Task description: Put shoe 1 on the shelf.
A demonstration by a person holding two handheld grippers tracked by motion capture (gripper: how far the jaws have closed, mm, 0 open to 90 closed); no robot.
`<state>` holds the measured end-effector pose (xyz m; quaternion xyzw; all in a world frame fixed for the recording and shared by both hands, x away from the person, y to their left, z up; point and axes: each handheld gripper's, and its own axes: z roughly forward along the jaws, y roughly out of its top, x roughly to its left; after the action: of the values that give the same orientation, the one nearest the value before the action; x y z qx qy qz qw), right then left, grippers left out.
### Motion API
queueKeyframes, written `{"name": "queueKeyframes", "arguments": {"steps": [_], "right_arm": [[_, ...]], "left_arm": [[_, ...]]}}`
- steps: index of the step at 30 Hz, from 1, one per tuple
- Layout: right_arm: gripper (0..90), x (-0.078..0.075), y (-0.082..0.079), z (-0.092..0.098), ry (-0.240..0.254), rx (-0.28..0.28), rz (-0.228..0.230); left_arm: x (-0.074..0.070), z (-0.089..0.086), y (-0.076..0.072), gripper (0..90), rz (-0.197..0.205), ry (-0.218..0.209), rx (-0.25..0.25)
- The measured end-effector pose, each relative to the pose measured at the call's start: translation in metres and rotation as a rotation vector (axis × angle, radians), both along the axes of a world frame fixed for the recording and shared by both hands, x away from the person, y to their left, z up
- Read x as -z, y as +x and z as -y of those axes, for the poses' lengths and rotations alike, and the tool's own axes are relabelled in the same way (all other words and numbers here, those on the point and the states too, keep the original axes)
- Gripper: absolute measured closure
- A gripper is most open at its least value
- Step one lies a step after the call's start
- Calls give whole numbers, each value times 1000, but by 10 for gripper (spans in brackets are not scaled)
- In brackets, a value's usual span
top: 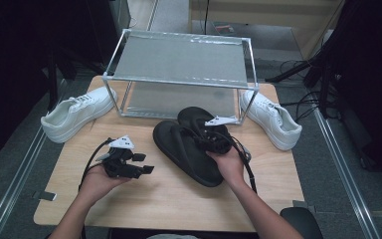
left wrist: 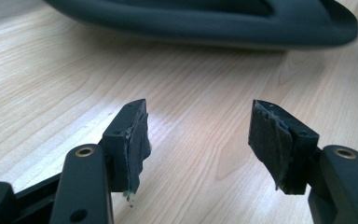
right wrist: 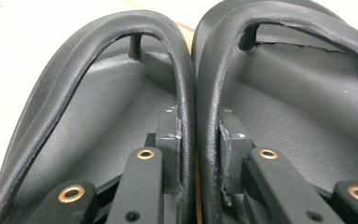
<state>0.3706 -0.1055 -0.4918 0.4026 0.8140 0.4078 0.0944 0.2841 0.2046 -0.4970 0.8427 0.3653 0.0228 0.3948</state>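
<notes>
Right gripper [right wrist: 196,154] clamped on two black flip-flop straps [right wrist: 193,84]

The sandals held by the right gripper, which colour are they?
Black sandals; the right gripper view shows it best.

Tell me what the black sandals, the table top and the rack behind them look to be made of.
Black sandals: matte rubber or foam soles; the straps show a fine leather-like grain, perhaps synthetic.
Table top: pale wood, or a wood-look laminate, with visible grain and a slight sheen.
Rack: thin, shiny metal-looking frame; its grey shelf could be sheet metal or plastic, hard to tell.
</notes>
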Motion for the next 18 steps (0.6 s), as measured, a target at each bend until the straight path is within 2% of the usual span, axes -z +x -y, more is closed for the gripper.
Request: {"name": "queueKeyframes", "arguments": {"steps": [1,5,7,11,12,13,18], "right_arm": [[750,-1,9,-4,-8,9,2],[750,0,22,-11,-9,30,10],[749,0,35,-18,8,53,-3],[748,1,51,-29,-13,64,11],[748,1,51,-29,-13,64,11],[747,1,59,-34,-22,75,15],[748,4,76,-42,-32,113,12]], "left_arm": [[0,0,0,379,-3,0,5],[0,-1,1,379,-3,-8,5],[0,-1,1,380,0,-11,4],[-1,-1,0,388,8,-17,8],[-1,-1,0,388,11,-15,9],[-1,-1,0,387,10,-15,10],[0,-2,1,385,7,-20,12]]}}
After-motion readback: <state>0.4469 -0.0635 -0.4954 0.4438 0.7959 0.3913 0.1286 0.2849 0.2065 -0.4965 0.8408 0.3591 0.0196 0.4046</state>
